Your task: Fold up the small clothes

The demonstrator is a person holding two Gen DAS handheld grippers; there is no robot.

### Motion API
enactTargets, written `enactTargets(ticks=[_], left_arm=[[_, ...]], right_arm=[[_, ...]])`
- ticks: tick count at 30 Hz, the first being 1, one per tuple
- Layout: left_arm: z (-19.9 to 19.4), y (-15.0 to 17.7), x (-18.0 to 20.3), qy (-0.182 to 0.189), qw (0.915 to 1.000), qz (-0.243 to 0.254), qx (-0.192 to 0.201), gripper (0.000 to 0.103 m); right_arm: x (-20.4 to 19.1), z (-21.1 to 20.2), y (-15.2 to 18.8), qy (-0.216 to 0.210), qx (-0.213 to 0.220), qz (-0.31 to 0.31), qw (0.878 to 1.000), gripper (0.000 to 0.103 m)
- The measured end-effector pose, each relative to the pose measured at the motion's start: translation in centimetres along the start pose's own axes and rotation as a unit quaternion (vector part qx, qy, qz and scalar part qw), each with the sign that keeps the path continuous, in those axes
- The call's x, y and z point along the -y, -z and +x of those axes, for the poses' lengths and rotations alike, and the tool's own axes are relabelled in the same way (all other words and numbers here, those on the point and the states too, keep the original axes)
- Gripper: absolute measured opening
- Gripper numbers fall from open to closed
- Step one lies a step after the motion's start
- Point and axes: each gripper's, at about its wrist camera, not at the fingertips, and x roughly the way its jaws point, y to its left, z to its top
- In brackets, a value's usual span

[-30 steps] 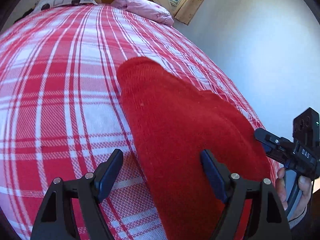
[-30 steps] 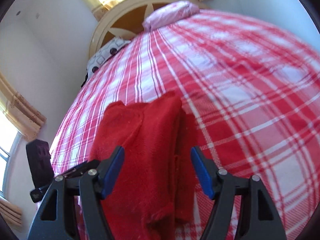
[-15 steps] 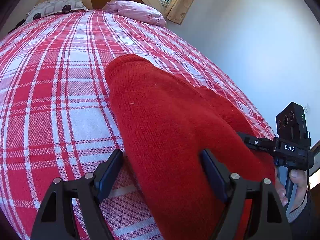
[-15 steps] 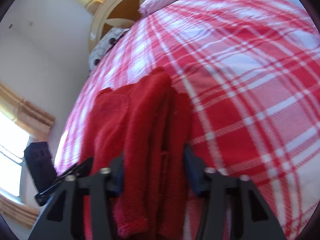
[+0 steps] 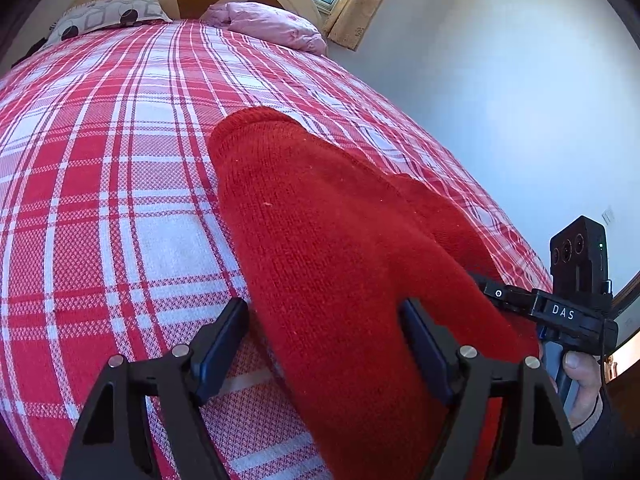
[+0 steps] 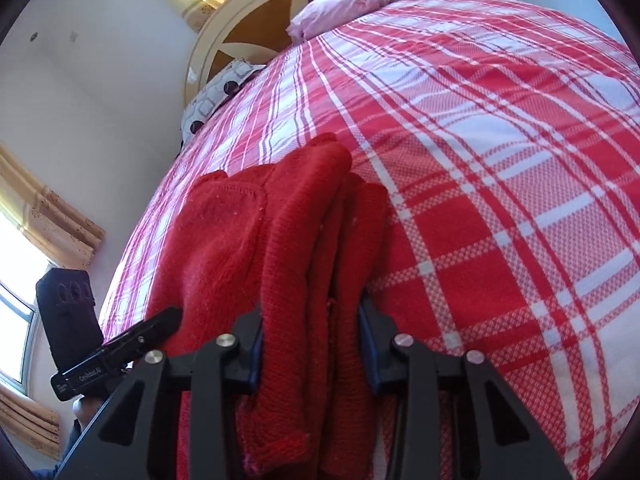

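Note:
A red knitted garment (image 5: pixel 320 220) lies lengthwise on the red and white checked bedspread (image 5: pixel 120 200). My left gripper (image 5: pixel 322 308) straddles its near left edge. The jaws stand wide and are closing a little, one pad over the knit and one over the bedspread. In the right wrist view the same garment (image 6: pixel 224 240) shows stacked folds along its right side. My right gripper (image 6: pixel 311 316) is closing, and its pads press on those bunched folds from both sides. A hand (image 5: pixel 580 380) holds the right gripper's handle (image 5: pixel 560 312).
A pink pillow (image 5: pixel 272 26) and a patterned pillow (image 5: pixel 108 16) lie at the headboard (image 6: pixel 248 40). A white wall (image 5: pixel 500 100) runs along the bed's right side, close to the garment. Curtained windows (image 6: pixel 40 216) sit beside the bed.
The right jaws came together from wide open onto the garment's folded layers, and that gripper sank toward them. The left gripper stayed put over the garment's edge.

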Motion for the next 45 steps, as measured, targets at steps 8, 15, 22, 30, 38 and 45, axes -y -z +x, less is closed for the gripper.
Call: enactTargets(ticks=[8, 15, 22, 30, 38, 45], left_arm=[[-0.1, 0.3, 1.0, -0.010, 0.9995, 0.028, 0.005, 0.063], [-0.7, 0.5, 2.3, -0.032, 0.9972, 0.062, 0.027, 0.046], [-2.3, 0.2, 2.3, -0.025, 0.9974, 0.051, 0.044, 0.038], [-5.8, 0.1, 2.7, -0.022, 0.9965, 0.046, 0.065, 0.037], [-9.4, 0.8, 2.2, -0.057, 0.9941, 0.038, 0.084, 0.037], [-11.1, 1.7, 1.2, -0.103, 0.9909, 0.032, 0.080, 0.037]], right_arm=[[1.2, 0.0, -0.1, -0.027, -0.001, 0.028, 0.999, 0.039], [-0.7, -0.4, -0.2, 0.007, 0.010, -0.009, 1.000, 0.034], [-2.1, -1.5, -0.2, 0.013, 0.031, -0.018, 0.999, 0.033], [-3.7, -1.8, 0.1, -0.005, 0.031, -0.024, 0.999, 0.032], [-6.9, -1.7, 0.7, -0.034, 0.030, -0.039, 0.998, 0.032], [-9.8, -1.0, 1.5, -0.050, 0.021, -0.056, 0.997, 0.032]])
